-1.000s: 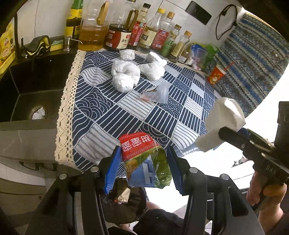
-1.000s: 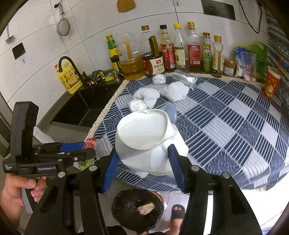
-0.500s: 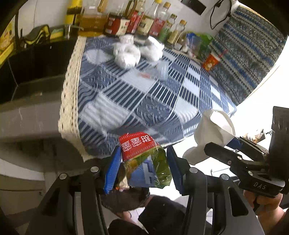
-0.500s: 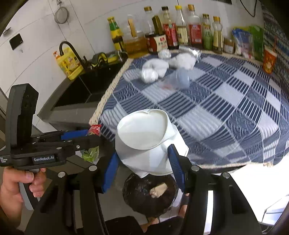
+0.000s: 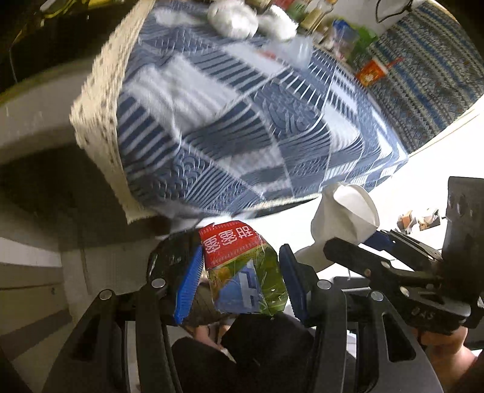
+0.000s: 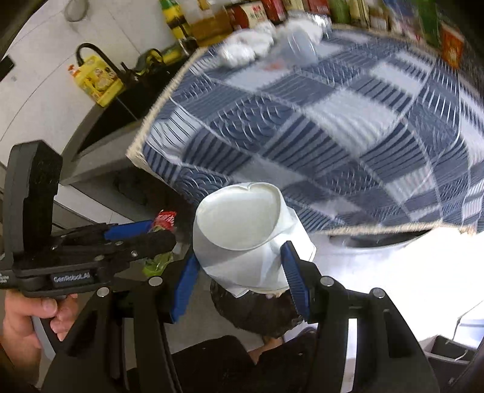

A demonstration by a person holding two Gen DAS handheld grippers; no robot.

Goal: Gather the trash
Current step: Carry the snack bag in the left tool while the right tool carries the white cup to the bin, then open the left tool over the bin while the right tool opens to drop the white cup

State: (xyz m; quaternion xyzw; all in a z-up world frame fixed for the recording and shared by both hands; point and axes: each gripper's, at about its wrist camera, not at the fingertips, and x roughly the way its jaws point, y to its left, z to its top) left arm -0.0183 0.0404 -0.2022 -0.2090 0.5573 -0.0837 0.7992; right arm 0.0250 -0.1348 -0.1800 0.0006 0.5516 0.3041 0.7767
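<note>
My left gripper (image 5: 239,275) is shut on a red and green snack wrapper (image 5: 242,269) and holds it past the table's front edge, above a dark trash bin (image 5: 199,308) on the floor. My right gripper (image 6: 239,272) is shut on a crushed white paper cup (image 6: 242,235) and holds it over the same bin (image 6: 257,311). The right gripper also shows in the left wrist view (image 5: 357,251), to the right of the wrapper. The left gripper shows in the right wrist view (image 6: 157,232), at the left. White crumpled tissues (image 5: 236,18) and a clear plastic cup (image 6: 299,48) lie far back on the table.
A blue and white checked cloth (image 5: 227,121) covers the table, with a lace edge at the left. Bottles (image 6: 242,15) line the back wall. A dark sink (image 6: 127,99) with a yellow bottle (image 6: 93,78) is at the left. An orange cup (image 5: 370,72) stands far right.
Both grippers have dropped below and in front of the table edge with their loads. The table has slid up and away in both views, and the bin is closer.
</note>
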